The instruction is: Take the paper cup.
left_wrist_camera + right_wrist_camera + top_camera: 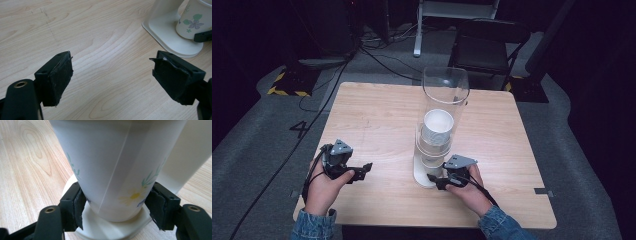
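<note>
The worktop (377,120) is a square, light wood-grain surface standing on a grey carpeted floor (252,145). The number 4 (298,128) is marked on the floor just left of the worktop. Black cables (332,85) run across the floor from the far side toward the near left. A yellow-and-black hazard-striped plate (287,82) lies at far left. A black folding chair (489,47) stands beyond the far edge, right of centre. A white stand frame (452,12) sits farther back. The surrounding room is dark; light falls mainly on the worktop.
</note>
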`<state>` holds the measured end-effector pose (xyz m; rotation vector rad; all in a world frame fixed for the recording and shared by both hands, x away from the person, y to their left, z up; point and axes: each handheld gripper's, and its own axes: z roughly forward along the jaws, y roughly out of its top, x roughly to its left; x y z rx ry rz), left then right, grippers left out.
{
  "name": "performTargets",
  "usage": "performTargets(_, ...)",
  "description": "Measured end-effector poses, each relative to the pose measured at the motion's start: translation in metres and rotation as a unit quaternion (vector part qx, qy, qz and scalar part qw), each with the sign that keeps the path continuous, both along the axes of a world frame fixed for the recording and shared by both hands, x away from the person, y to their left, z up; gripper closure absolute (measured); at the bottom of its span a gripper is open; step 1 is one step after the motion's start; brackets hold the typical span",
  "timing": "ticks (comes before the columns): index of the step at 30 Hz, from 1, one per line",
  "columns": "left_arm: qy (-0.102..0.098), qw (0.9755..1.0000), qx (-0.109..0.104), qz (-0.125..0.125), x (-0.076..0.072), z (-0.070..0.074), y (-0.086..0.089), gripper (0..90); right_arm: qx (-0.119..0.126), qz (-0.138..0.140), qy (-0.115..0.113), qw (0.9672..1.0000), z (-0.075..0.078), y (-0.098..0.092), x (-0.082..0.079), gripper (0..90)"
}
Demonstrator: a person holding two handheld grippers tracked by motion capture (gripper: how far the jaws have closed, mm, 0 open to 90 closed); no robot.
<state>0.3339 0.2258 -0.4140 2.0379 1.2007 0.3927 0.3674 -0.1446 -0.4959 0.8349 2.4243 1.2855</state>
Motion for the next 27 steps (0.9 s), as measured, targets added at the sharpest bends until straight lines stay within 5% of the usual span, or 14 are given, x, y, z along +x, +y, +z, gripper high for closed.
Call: performTargets(27,-0.004,0.9994,0.011,-0.033,0.027,0.001,-0.022,16.5,-0.008,-0.054,-0.003,0.9985,0.002,-0.046,-0.009,36.0)
